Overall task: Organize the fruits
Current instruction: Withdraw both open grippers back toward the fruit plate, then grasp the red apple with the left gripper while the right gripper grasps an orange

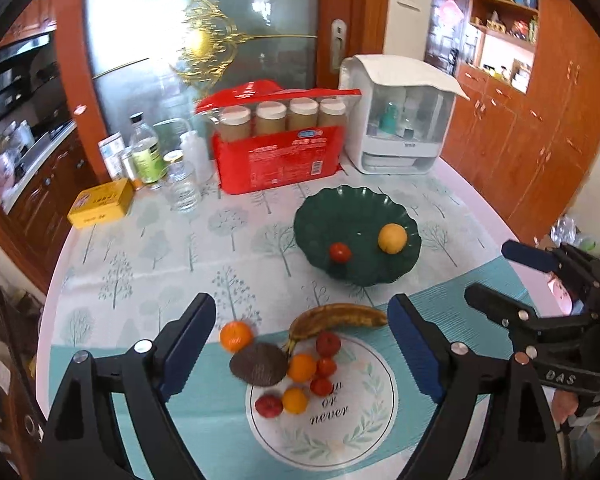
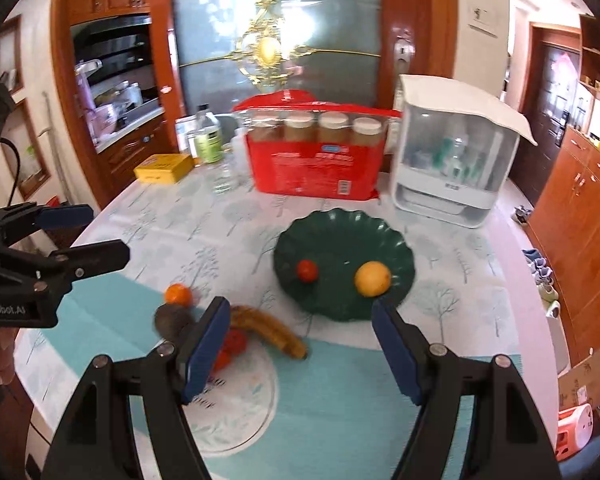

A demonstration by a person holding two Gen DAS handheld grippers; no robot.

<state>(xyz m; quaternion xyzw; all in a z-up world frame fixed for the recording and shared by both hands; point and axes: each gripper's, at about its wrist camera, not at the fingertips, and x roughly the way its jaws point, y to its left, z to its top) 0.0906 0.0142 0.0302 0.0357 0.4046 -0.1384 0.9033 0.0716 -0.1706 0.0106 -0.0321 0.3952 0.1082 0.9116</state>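
A dark green scalloped bowl (image 1: 320, 216) (image 2: 332, 224) holds a yellow-orange fruit (image 1: 392, 238) (image 2: 372, 278) and a small red fruit (image 1: 340, 252) (image 2: 307, 270). In front of it lie a brown-spotted banana (image 1: 336, 318) (image 2: 272, 330), a dark avocado (image 1: 258, 364) (image 2: 172, 320), an orange (image 1: 236, 335) (image 2: 178, 294), and several small red and orange fruits (image 1: 302, 368) on the round mat. My left gripper (image 1: 302, 344) is open above this pile. My right gripper (image 2: 300, 340) is open, just in front of the bowl. Each gripper shows in the other's view (image 1: 496, 276) (image 2: 88, 236).
At the back stand a red package with jars (image 1: 278, 156), a white dish cabinet (image 1: 400, 120), bottles and a glass (image 1: 182, 186), and a yellow box (image 1: 100, 202). The table edge runs close on the right, with wooden cupboards (image 1: 540, 120) beyond.
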